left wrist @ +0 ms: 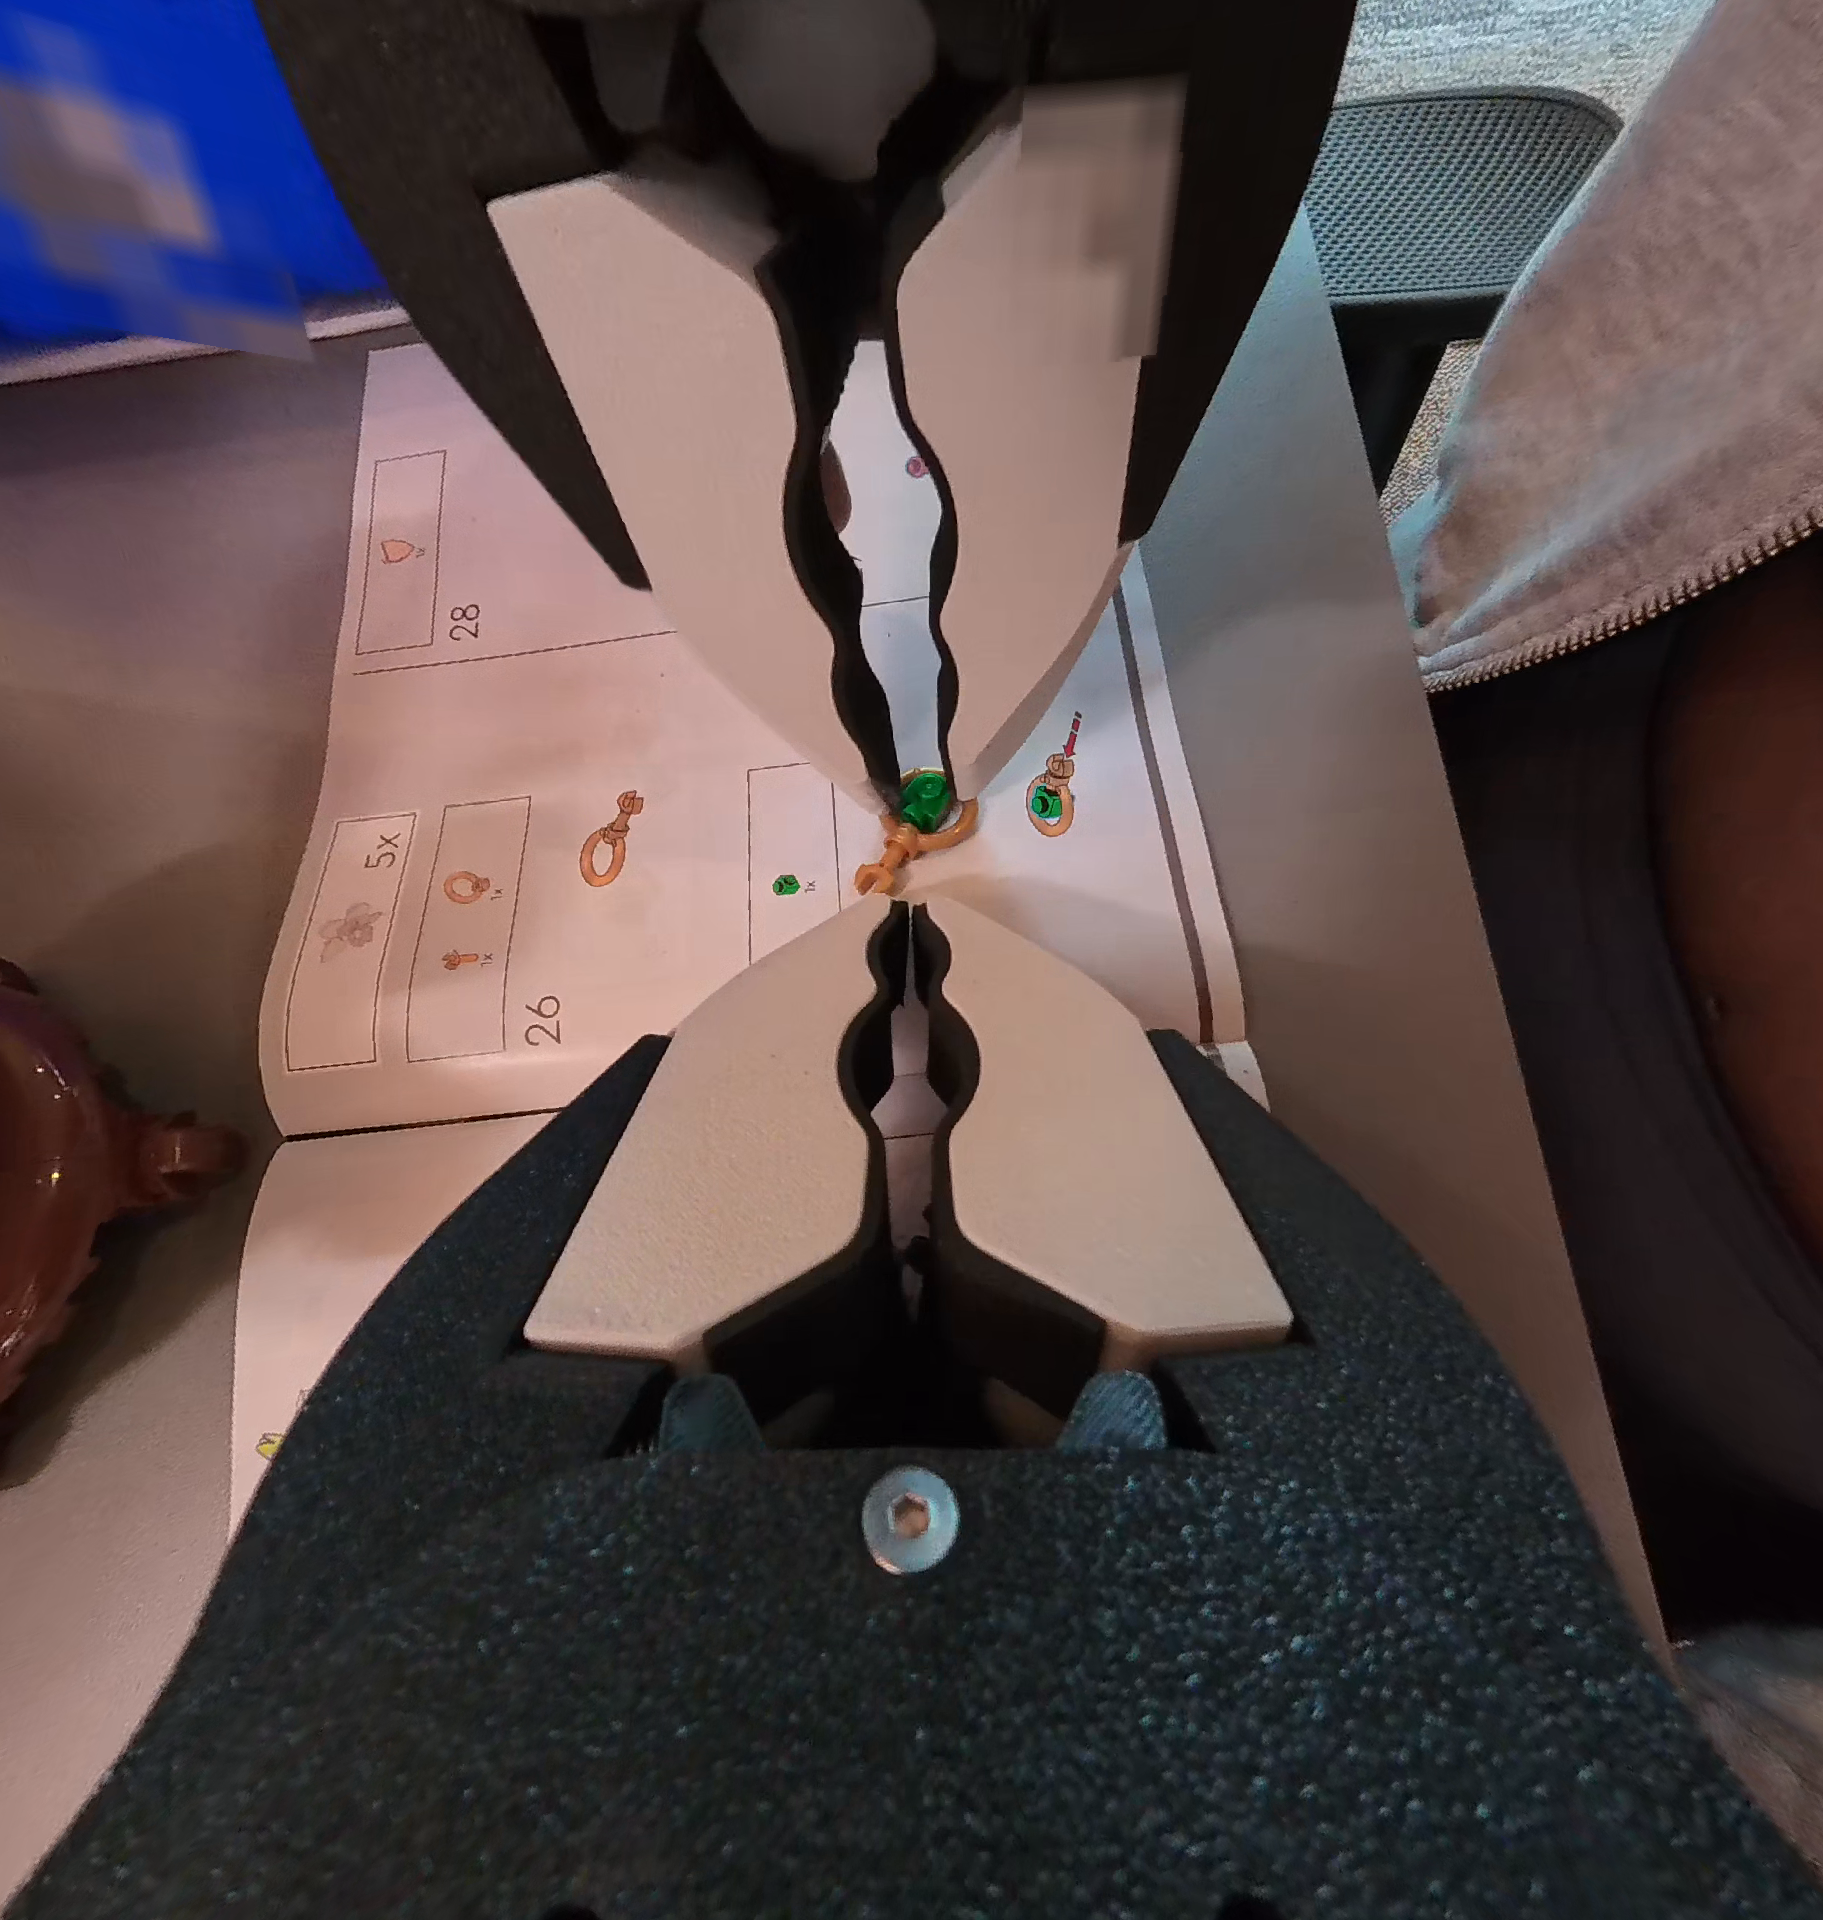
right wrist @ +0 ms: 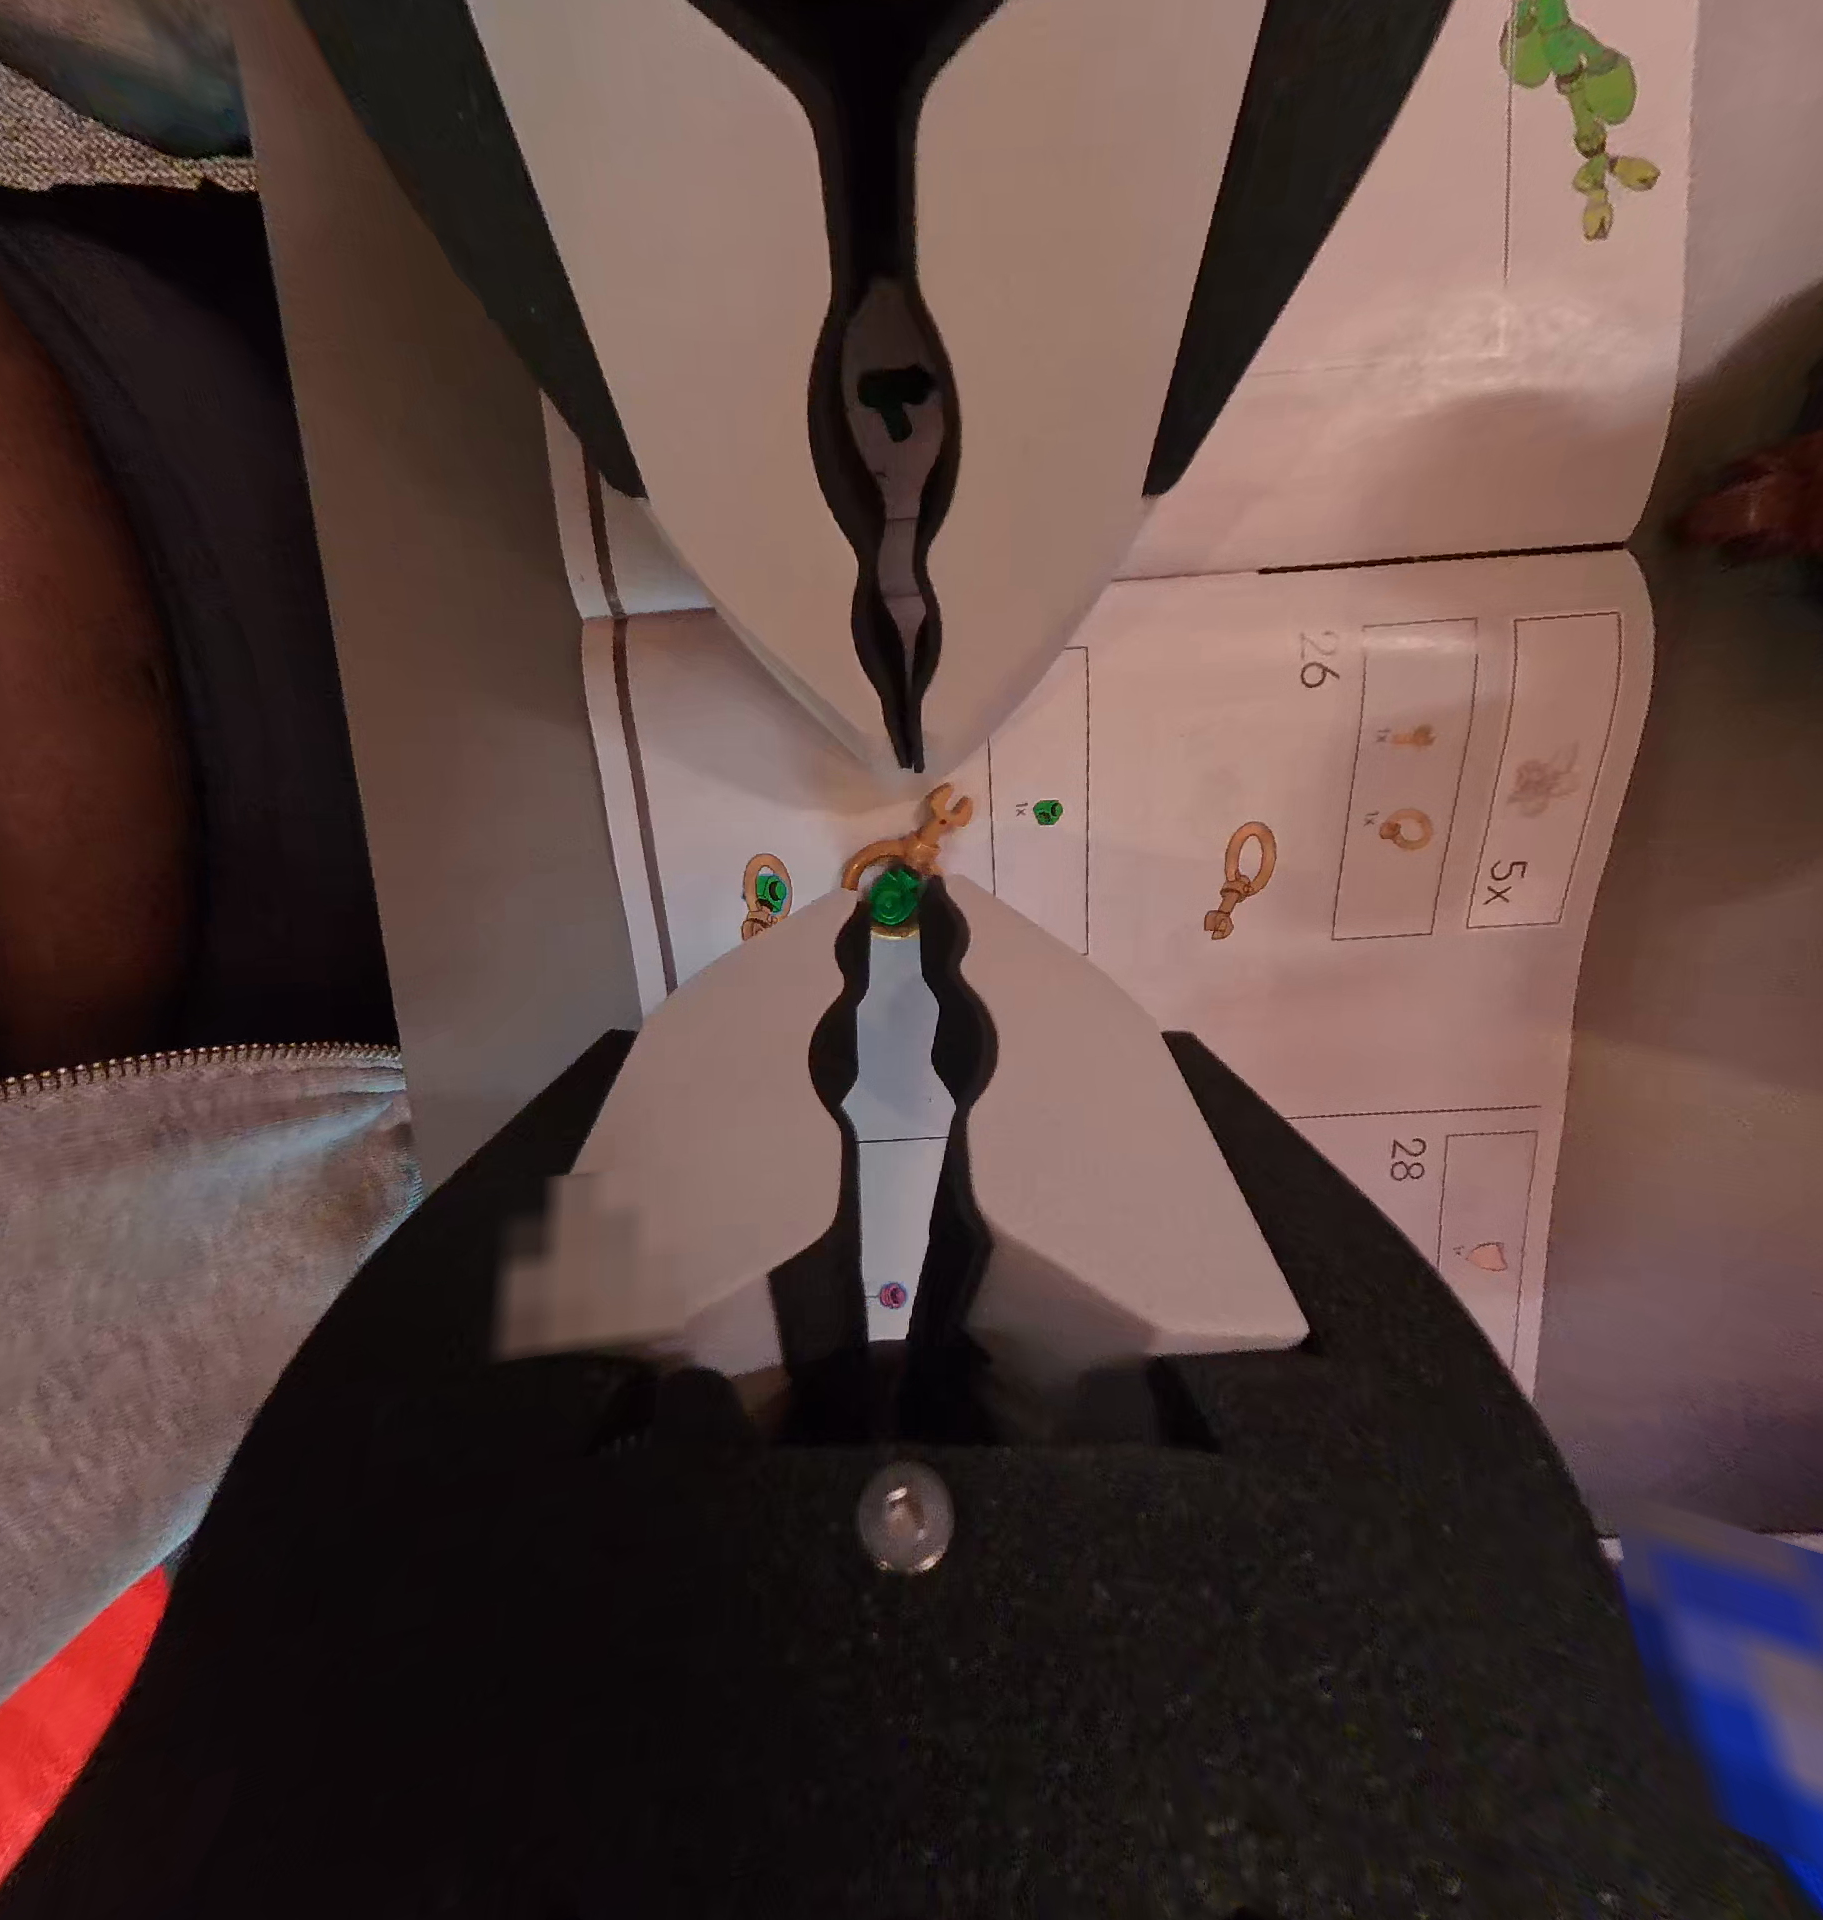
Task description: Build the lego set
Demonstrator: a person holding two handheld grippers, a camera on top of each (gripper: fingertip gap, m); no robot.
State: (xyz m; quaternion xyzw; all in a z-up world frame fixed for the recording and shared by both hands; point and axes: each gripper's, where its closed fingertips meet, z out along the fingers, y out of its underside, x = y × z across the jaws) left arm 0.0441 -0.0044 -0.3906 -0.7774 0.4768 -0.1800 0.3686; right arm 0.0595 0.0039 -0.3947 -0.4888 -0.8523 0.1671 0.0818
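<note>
two grippers are seen tip to tip at frame centre above the open instruction booklet (left wrist: 595,727), the left gripper (left wrist: 902,906) pinched on the gold ring piece (left wrist: 912,844) and the right gripper (right wrist: 902,904) pinched on the green stud (right wrist: 891,896) seated in the ring.

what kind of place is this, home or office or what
Probably an office or lab desk, though I can't be sure. A light tabletop holds an open instruction booklet, a mesh-backed chair stands behind it, and a brown brick-built model sits at the side.
</note>
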